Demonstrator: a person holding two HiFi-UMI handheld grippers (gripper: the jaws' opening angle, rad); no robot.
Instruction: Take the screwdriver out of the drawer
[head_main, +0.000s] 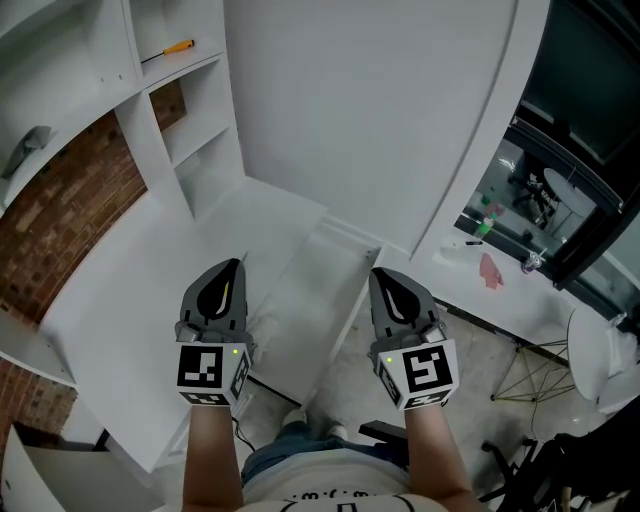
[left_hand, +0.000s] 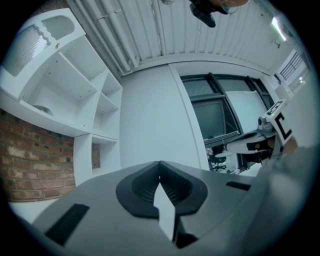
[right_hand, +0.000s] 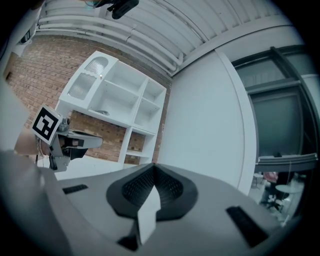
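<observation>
Left gripper (head_main: 236, 266) and right gripper (head_main: 378, 274) both closed on nothing over the desk (head_main: 130, 280) — orange-handled screwdriver (head_main: 168, 49) lies on a high shelf (head_main: 195, 68) (well apart). Risk: arriving with jaws together could roll it off the edge.

Two grippers are held side by side, well apart, over a white desk (head_main: 130, 285), each on a bare forearm and each carrying a cube with square markers at its rear. The left gripper (head_main: 238, 263) and the right gripper (head_main: 377, 272) both point away from the person, and each looks to have its jaws together with nothing between them. Far from both, a screwdriver (head_main: 170, 50) with an orange handle lies on an upper shelf of the white shelf unit (head_main: 140, 120), which stands against a brick wall (head_main: 60, 215).
</observation>
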